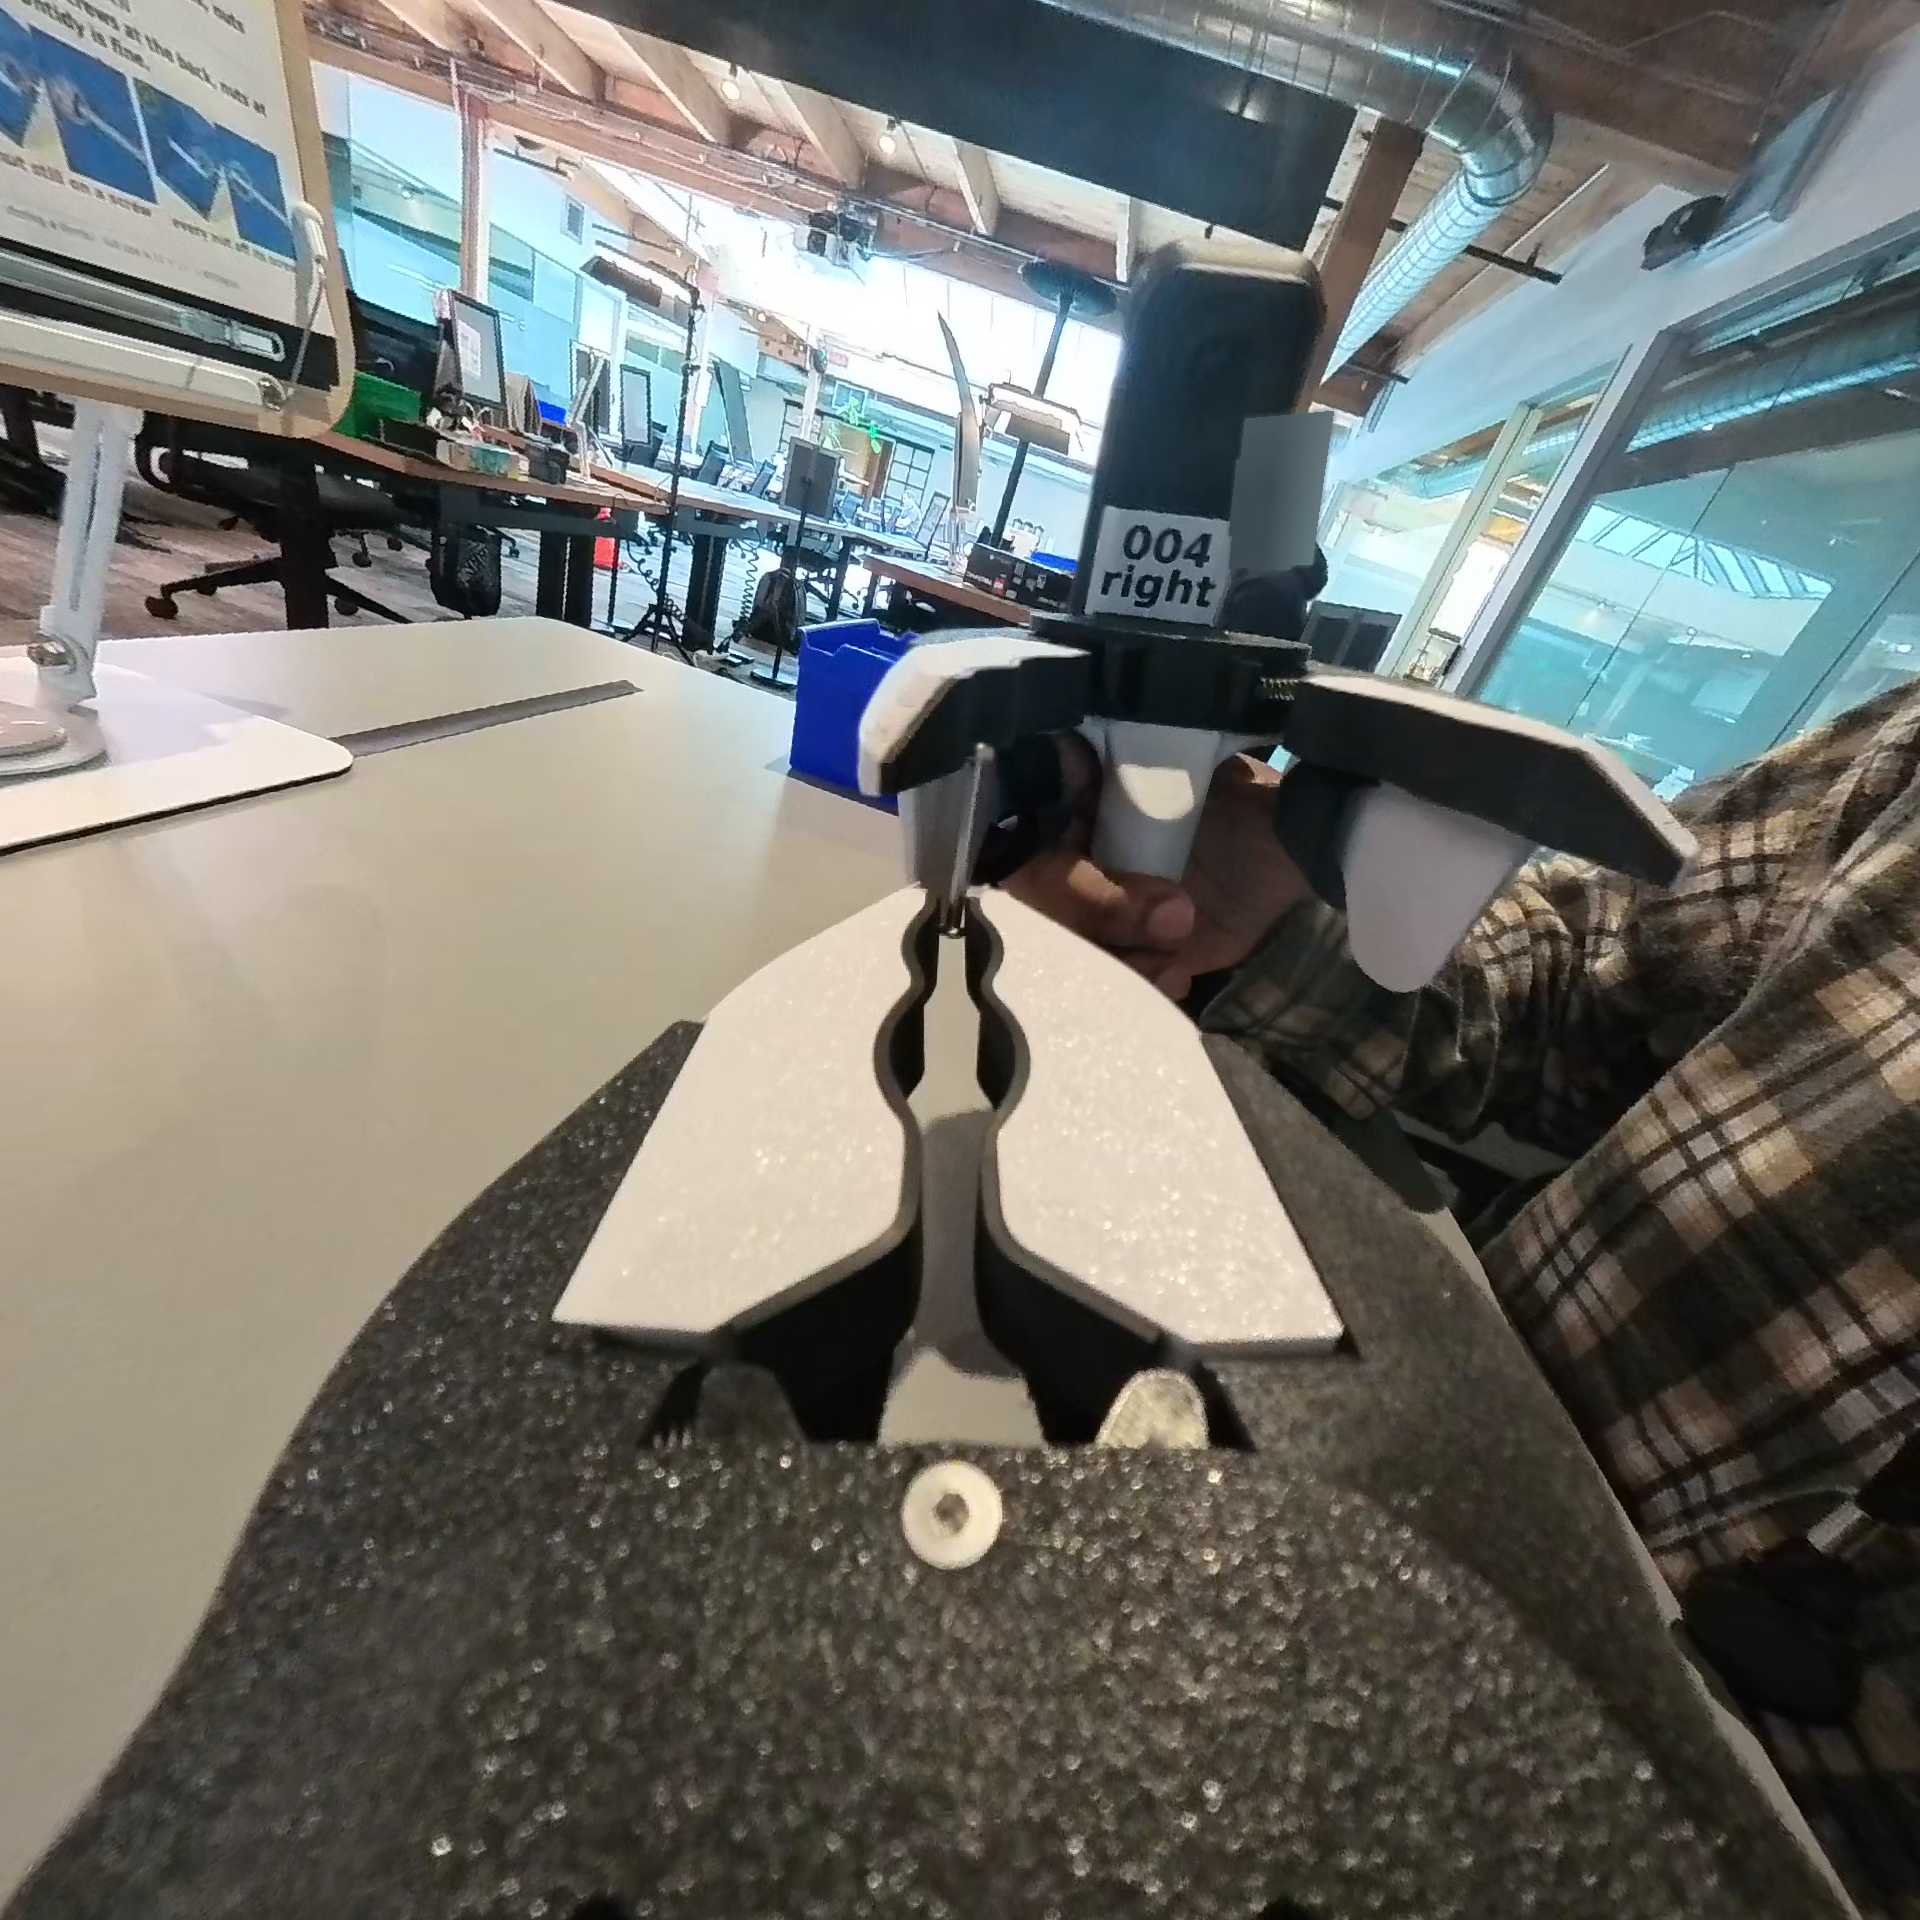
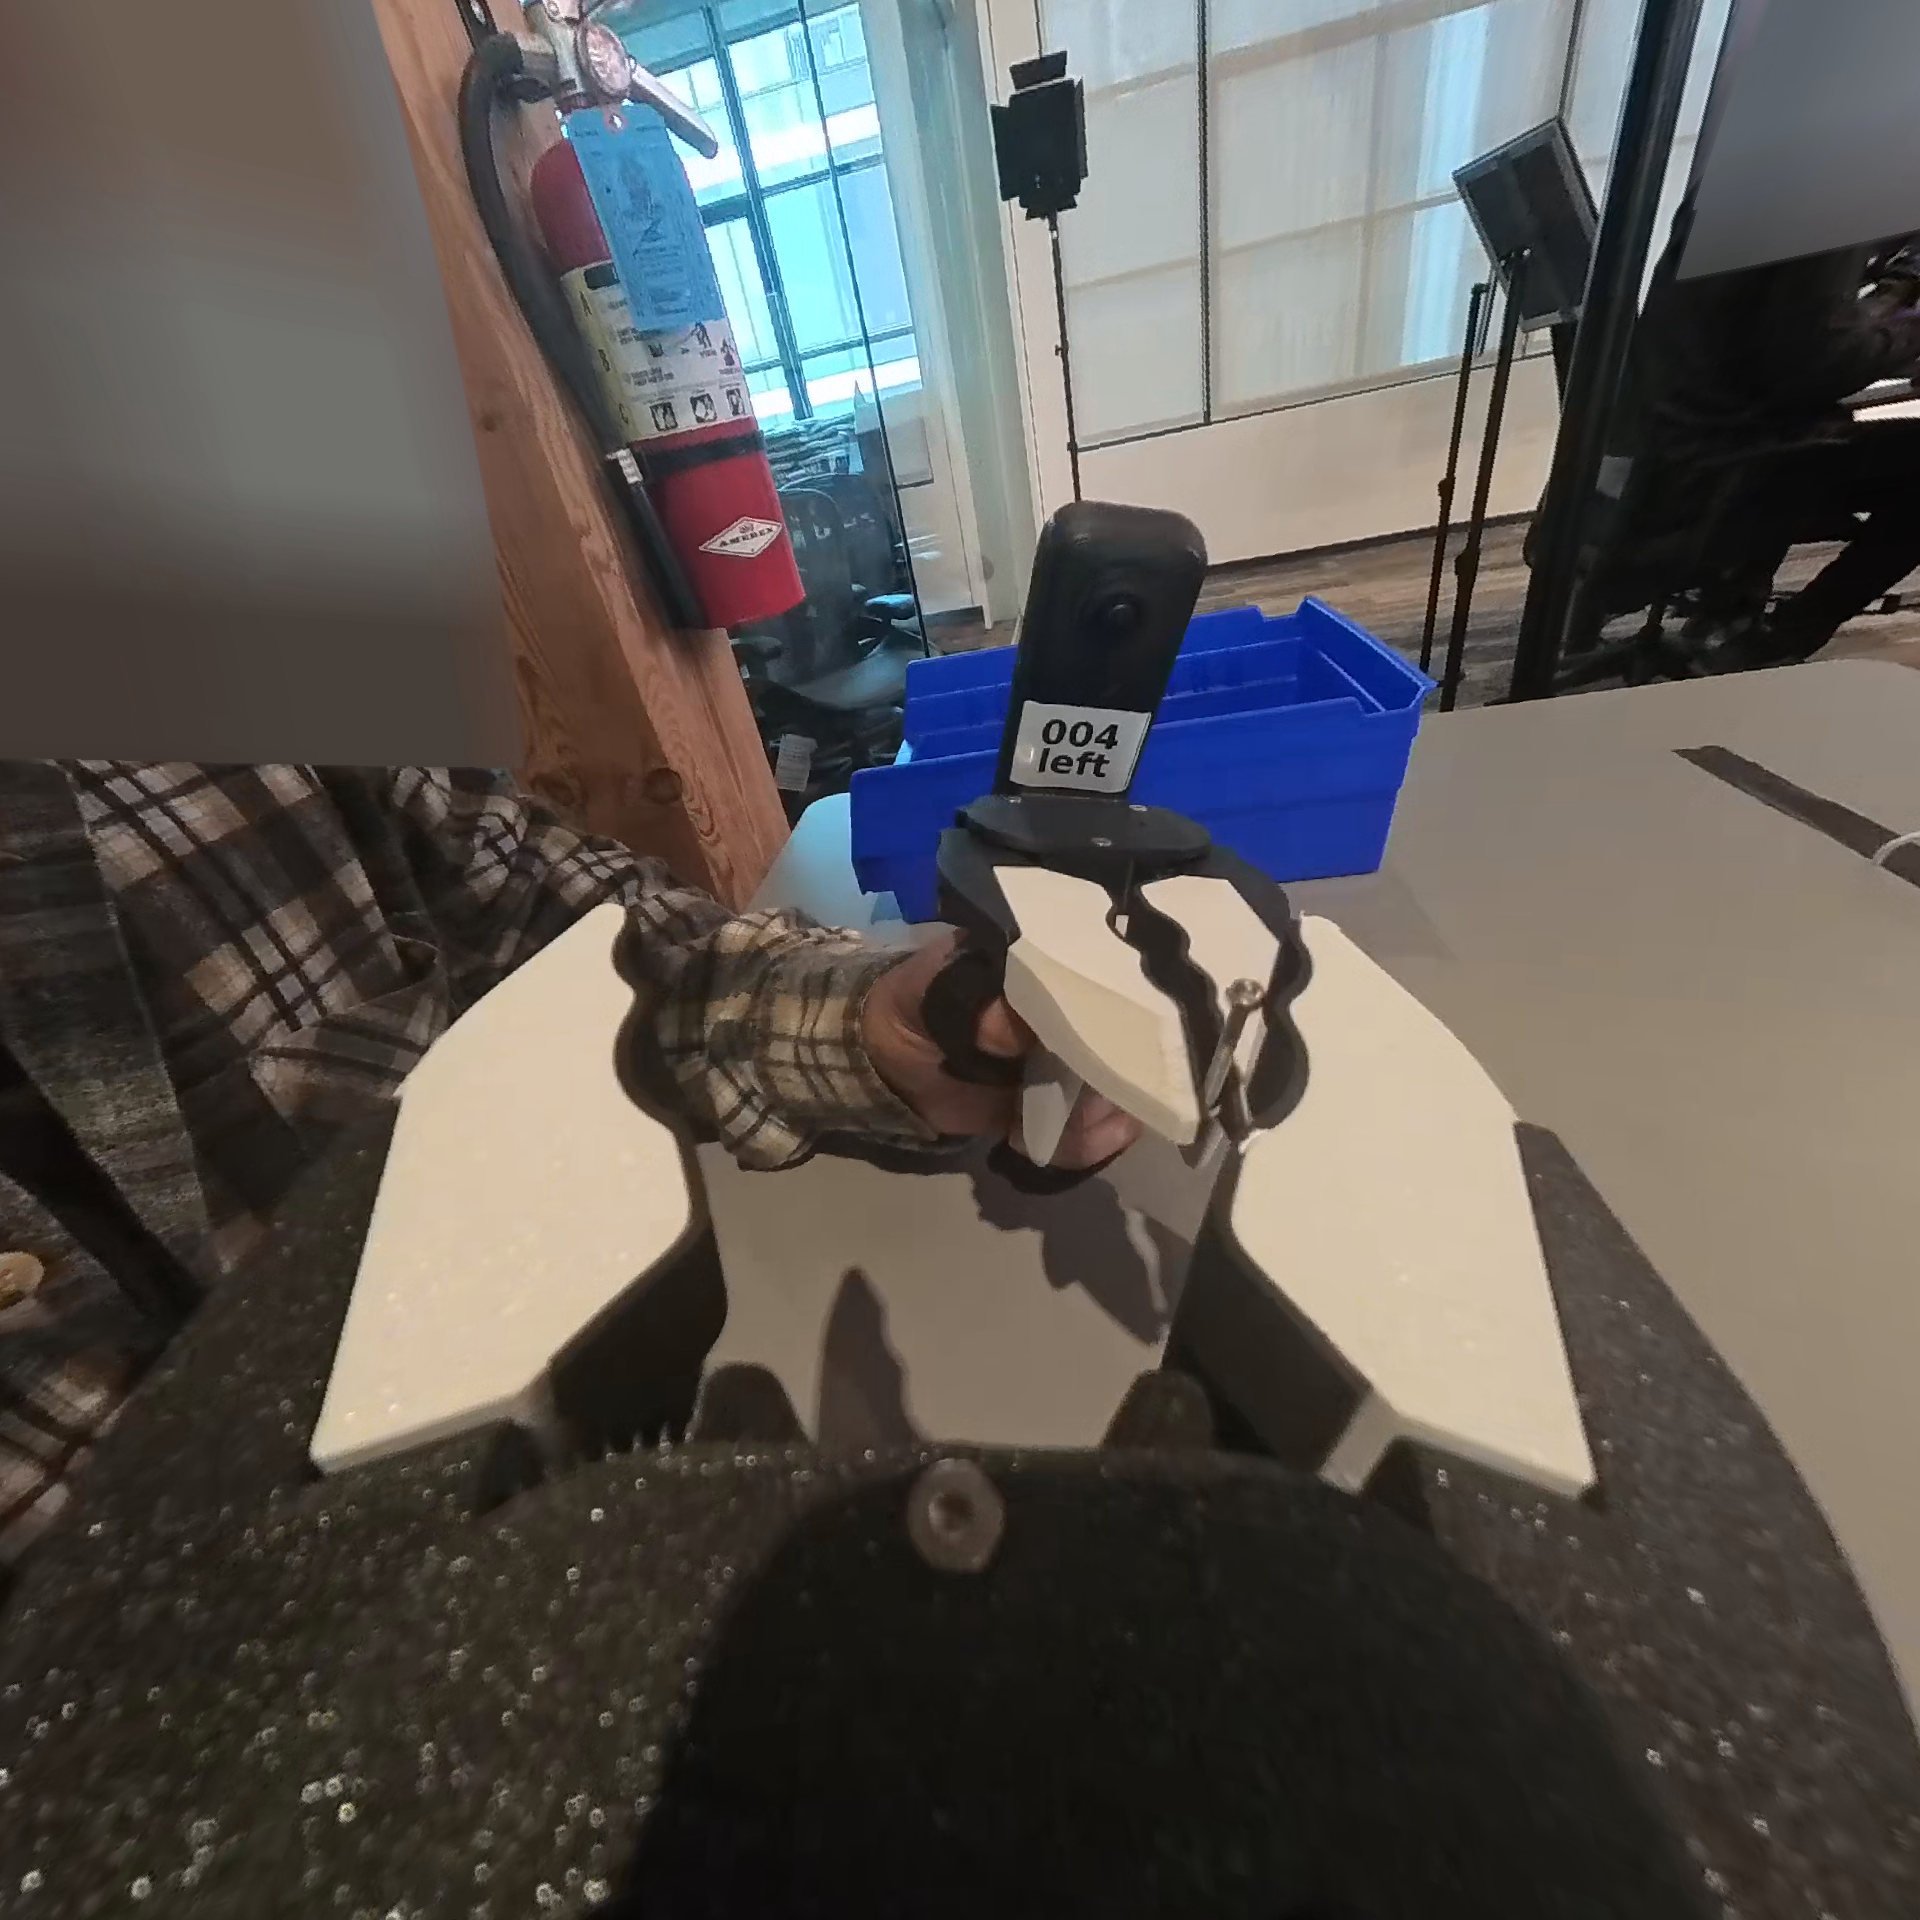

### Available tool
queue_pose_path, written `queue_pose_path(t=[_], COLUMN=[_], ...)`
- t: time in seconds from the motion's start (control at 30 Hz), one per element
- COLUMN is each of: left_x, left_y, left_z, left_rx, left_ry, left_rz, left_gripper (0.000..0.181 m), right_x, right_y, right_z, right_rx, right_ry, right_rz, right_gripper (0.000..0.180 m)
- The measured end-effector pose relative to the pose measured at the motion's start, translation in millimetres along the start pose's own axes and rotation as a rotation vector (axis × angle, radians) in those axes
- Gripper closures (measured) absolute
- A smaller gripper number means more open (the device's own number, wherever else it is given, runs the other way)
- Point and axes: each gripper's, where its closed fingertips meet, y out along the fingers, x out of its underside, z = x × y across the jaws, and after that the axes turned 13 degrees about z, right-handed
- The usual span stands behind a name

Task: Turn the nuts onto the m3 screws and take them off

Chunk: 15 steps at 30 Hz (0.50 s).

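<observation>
Left wrist view: left gripper [image 1: 951, 928] clenched on screw [image 1: 964, 831] held above the table [image 1: 416, 935], right gripper [image 2: 956, 1101] released and empty; no nut visible, threading judged not yet started.

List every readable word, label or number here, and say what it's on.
Writing is not copied out; these bear it:
Camera sticker, left wrist view.
Camera label, right wrist view.
Poster, upper left: mostly blurred.
Red fire extinguisher and its blue tag.

The two claws face each other above the table [image 2: 1662, 935], a screw [image 2: 1229, 1049] between them, a bin [image 2: 1299, 790] behind.
</observation>
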Motion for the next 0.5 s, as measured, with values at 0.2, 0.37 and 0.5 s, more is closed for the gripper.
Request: queue_pose_path(t=[0.2, 0.37, 0.5], left_x=[-1.6, -1.3, -1.4], left_y=[-1.2, -1.3, -0.9], left_z=[-2.4, -2.8, -2.1], left_rx=[-0.017, -0.019, -0.016], left_ry=[0.004, 0.002, 0.004], left_rz=[0.004, 0.003, 0.003], left_gripper=[0.177, 0.177, 0.177], right_x=[1.5, 1.8, -1.1], right_y=[-1.1, -2.3, -3.4], right_z=[-0.6, 1.2, 2.2], right_rx=[0.008, 0.023, 0.033], right_ry=[-0.011, -0.021, -0.026], right_rz=[-0.007, -0.013, -0.006], right_gripper=[0.068, 0.067, 0.067])
